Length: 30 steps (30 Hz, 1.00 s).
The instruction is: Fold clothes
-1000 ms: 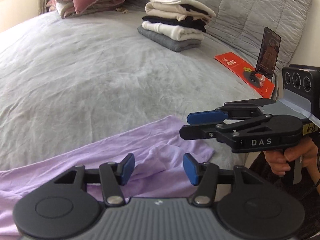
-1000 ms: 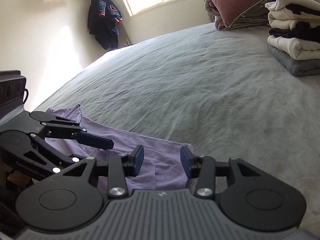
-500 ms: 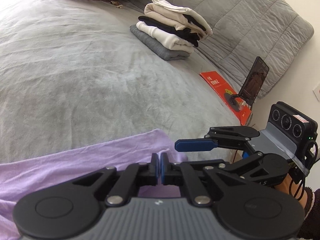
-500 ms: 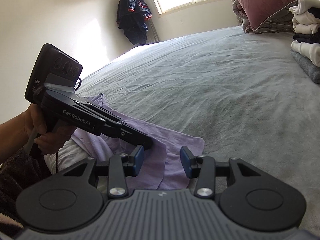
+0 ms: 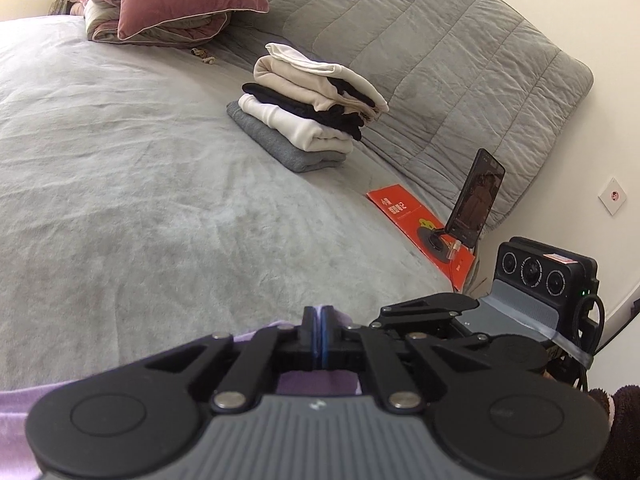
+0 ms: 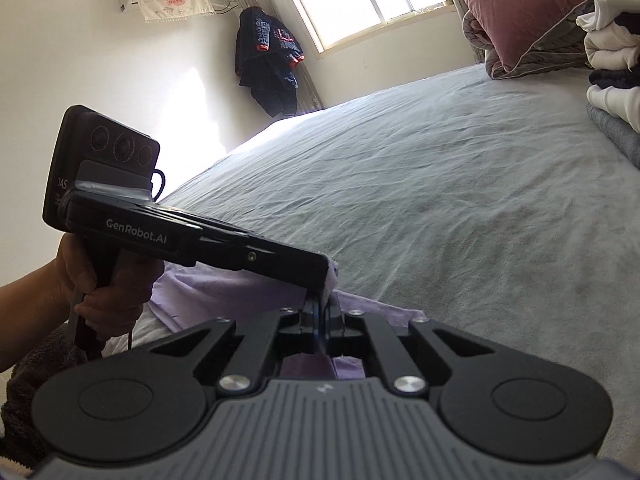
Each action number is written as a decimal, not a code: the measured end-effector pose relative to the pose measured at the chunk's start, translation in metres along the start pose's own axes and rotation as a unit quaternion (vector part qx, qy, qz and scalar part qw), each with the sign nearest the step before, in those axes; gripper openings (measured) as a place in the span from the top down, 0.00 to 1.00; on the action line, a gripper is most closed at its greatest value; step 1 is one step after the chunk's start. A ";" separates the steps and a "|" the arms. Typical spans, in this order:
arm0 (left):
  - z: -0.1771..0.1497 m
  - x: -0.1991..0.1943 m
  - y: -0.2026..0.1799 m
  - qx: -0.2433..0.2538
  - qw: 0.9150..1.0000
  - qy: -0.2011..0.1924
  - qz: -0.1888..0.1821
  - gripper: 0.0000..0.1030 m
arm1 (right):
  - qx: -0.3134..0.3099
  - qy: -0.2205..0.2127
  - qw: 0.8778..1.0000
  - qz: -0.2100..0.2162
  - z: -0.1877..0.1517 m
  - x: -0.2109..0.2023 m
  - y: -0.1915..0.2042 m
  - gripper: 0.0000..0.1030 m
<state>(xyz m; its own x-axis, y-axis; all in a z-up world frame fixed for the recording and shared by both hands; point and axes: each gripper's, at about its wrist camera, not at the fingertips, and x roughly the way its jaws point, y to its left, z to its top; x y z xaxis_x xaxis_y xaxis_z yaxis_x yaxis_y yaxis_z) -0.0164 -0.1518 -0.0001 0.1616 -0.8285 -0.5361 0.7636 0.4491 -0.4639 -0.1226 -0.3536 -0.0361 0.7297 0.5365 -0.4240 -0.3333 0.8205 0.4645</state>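
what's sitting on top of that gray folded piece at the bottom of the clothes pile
On the gray folded garment lie a white garment, a black one and a cream one. Most of its top is covered.

On the bed, the stack of folded clothes lies at 12 o'clock, the pillow behind it at 11, the phone at 2.

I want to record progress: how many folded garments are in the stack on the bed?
5, as far as visible: grey at the bottom, then white, black, and beige with white on top. Thinner pieces may be hidden between.
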 end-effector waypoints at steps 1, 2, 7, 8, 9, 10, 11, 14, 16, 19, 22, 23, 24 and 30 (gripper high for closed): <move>0.001 0.004 0.001 0.001 1.000 0.001 0.006 0.98 | 0.013 -0.001 1.000 -0.001 0.001 -0.001 -0.003 0.98; 0.001 0.008 0.002 0.002 1.000 0.004 0.013 0.98 | 0.026 -0.001 1.000 -0.003 0.002 -0.002 -0.007 0.98; -0.005 0.034 0.010 0.005 0.998 0.034 0.050 0.98 | 0.043 0.045 0.997 -0.044 -0.003 0.009 -0.013 0.98; -0.007 0.039 0.012 0.005 0.998 0.040 0.058 0.98 | 0.042 0.052 0.997 -0.049 -0.004 0.011 -0.013 0.98; -0.008 0.043 0.013 0.005 0.997 0.045 0.065 0.98 | 0.039 0.055 0.996 -0.052 -0.005 0.012 -0.012 0.98; -0.010 0.046 0.015 0.002 0.997 0.048 0.068 0.97 | 0.035 0.055 0.996 -0.053 -0.005 0.013 -0.011 0.97; -0.010 0.044 0.016 -0.006 0.997 0.045 0.069 0.95 | 0.032 0.053 0.997 -0.055 -0.004 0.012 -0.010 0.97; -0.009 0.032 0.019 -0.030 0.997 0.022 0.072 0.71 | 0.033 0.043 0.997 -0.063 -0.004 0.005 -0.012 0.88; -0.008 0.014 0.018 -0.034 0.996 -0.006 0.084 0.59 | 0.026 0.034 0.997 -0.066 -0.002 0.000 -0.012 0.87; -0.014 -0.016 0.017 -0.034 0.993 -0.033 0.109 0.58 | 0.008 0.022 0.998 -0.063 -0.001 -0.007 -0.008 0.85; -0.028 -0.044 0.014 -0.026 0.986 -0.049 0.156 0.56 | -0.020 0.021 0.998 -0.053 -0.004 -0.011 0.001 0.72; -0.035 -0.052 0.011 -0.019 0.984 -0.050 0.170 0.56 | -0.034 0.022 0.998 -0.048 -0.005 -0.010 0.006 0.68; -0.042 -0.057 0.008 -0.008 0.982 -0.049 0.182 0.56 | -0.048 0.023 0.998 -0.043 -0.007 -0.010 0.011 0.66; -0.081 -0.063 -0.015 0.077 0.976 -0.020 0.201 0.56 | -0.131 0.037 0.991 -0.014 -0.016 -0.005 0.035 0.66</move>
<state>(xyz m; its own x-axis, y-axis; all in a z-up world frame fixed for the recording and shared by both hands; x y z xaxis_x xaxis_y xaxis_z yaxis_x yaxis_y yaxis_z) -0.0889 -0.0788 -0.0165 0.4894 -0.6103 -0.6229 0.7177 0.6877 -0.1099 -0.1475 -0.3248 -0.0304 0.6985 0.5177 -0.4941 -0.4642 0.8532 0.2378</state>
